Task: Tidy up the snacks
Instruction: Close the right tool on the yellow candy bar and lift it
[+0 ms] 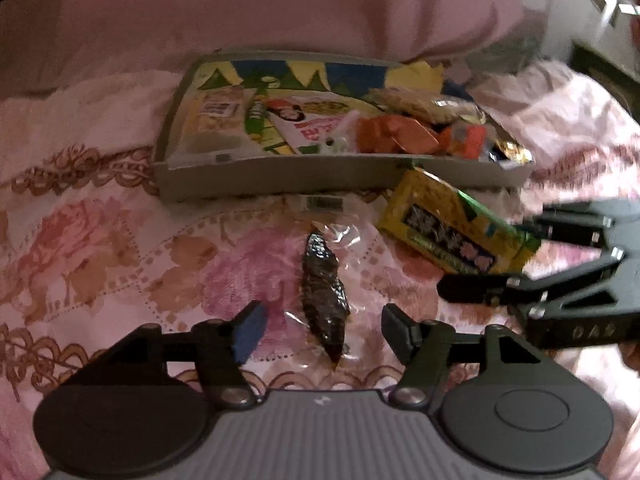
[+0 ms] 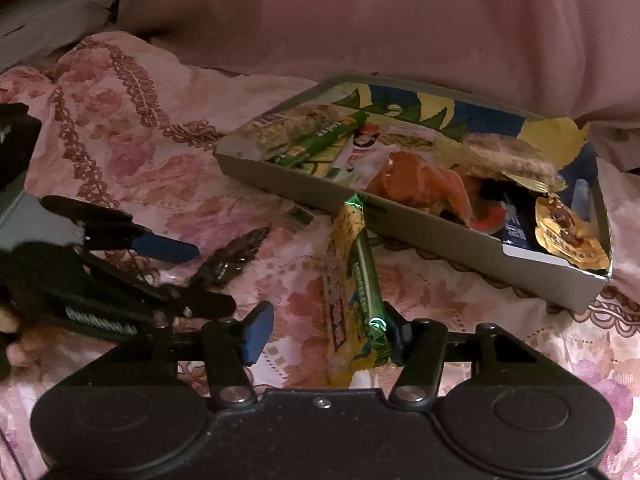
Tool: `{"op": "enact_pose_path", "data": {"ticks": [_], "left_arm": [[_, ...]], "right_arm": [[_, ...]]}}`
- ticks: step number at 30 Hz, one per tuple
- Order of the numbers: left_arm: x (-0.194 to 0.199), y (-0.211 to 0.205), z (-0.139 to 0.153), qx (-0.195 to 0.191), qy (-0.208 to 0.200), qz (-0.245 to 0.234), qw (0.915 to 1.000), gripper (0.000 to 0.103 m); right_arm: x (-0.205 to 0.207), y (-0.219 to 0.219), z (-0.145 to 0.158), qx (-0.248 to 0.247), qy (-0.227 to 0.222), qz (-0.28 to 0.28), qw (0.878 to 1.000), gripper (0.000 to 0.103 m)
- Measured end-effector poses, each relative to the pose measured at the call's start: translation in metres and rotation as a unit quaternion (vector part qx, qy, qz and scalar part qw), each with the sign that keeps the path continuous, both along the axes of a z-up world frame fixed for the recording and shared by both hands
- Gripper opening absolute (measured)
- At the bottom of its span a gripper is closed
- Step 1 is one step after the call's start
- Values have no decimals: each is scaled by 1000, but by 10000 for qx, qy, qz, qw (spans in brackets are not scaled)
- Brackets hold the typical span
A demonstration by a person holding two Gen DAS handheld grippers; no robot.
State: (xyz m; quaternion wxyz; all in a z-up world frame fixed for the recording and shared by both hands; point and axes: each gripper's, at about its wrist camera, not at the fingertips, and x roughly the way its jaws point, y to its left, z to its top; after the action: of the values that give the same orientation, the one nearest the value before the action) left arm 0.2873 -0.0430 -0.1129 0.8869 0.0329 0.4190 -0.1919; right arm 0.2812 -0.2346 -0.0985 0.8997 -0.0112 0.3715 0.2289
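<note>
Most snacks already fill the shallow grey cardboard tray [image 1: 280, 180], while a dark clear-wrapped snack [image 1: 324, 300] lies between the left gripper [image 1: 320, 332]'s open fingers and a yellow-green foil packet [image 2: 352, 280] (leaning on the tray) sits between the right gripper [image 2: 326, 334]'s open fingers, both still on the bed.

We see the left gripper [image 1: 324, 330]: black arms, blue pads, silver screws, a gray ribbed body. The right gripper [image 2: 328, 332] has a black body, and a silver spring shows.

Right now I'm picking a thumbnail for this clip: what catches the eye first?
The shallow grey box, crammed with bright wrappers, sits at the centre of the pink floral bedspread. Before it lie a dark snack in clear wrap between the open left tool fingers, and a yellow-green packet leaning on the box's wall.
</note>
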Motion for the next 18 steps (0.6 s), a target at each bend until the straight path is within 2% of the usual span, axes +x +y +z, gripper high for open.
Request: {"op": "enact_pose_path", "data": {"ticks": [4, 9, 18], "left_arm": [[-4, -5, 1, 164, -57, -67, 9998, 65], [-6, -6, 1, 229, -120, -140, 9996, 53], [-11, -11, -1, 344, -311, -194, 9987, 52]], "right_arm": [[-2, 3, 1, -41, 5, 55, 10000, 59], [-4, 8, -2, -108, 53, 133, 9998, 54], [-5, 16, -8, -263, 119, 112, 9995, 54]]}}
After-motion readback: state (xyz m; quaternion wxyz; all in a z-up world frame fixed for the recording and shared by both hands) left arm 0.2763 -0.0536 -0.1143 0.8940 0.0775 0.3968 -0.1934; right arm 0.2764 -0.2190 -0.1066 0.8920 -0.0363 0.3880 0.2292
